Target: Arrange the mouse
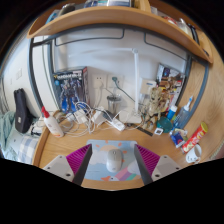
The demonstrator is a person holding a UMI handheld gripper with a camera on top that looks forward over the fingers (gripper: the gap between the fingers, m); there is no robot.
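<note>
Wood-grain desk (70, 150) fills the middle, with a matching wooden shelf (95, 22) arching over it and a white wall (120, 55) behind. Largest item on the left is a black bag or case (21, 108) leaning at the desk's end – can't make out what it is exactly. Next, a dark box with blue print (70, 88) standing against the wall; there is lettering on it but nothing readable. To its right a tangle of white cables and a power strip (100, 118) – individual plugs are too small to separate. Further right, a cluttered stack of small boxes and parts (158, 100), labels unreadable, then a few bottles and tubes (190, 135) near the desk's right end, one with a red-and-white wrapper; no brand legible. A white cup-like thing (193, 153) sits at the edge, partly cut off. Gripper (113, 160): fingers spread wide, pink pads (80, 160) at both sides, gripping nothing. The mouse (112, 157), pale grey, rests on the desk between the fingers with clear gaps either side – its rear end is hidden at the bottom. A small pink patch (122, 175) shows below it; can't tell what that is.
</note>
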